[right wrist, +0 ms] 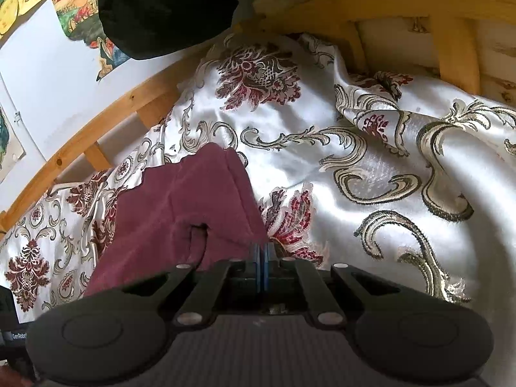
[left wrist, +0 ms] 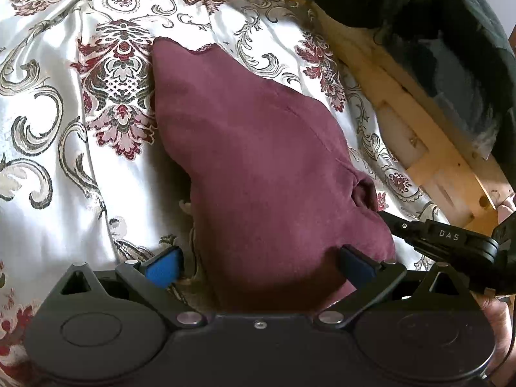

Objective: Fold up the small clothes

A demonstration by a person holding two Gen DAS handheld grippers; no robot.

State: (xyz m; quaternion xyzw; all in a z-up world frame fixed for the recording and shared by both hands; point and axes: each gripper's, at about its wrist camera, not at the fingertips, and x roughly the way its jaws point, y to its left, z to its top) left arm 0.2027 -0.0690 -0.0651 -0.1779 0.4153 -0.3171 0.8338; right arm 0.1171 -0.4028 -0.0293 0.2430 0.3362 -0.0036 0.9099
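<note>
I see the maroon garment (left wrist: 258, 161) lying flat on the patterned satin bedspread (left wrist: 48, 129), its far hem ragged toward the wooden bed rail (left wrist: 419, 135). My left gripper (left wrist: 261, 262) stands wide open, straddling the near edge without pinching. My right gripper (right wrist: 262, 251) is closed on the garment's near corner. Open bedspread spreads right of the cloth; dark clothing (right wrist: 167, 9) hangs over the rail.

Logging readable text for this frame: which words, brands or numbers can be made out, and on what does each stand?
"DAS": white letters on the right gripper body, seen from the left wrist view.
"GenRobo", cut off by the picture's edge: on the black device at the lower left of the right wrist view.
Wall posters: pictures only, no readable text.
</note>
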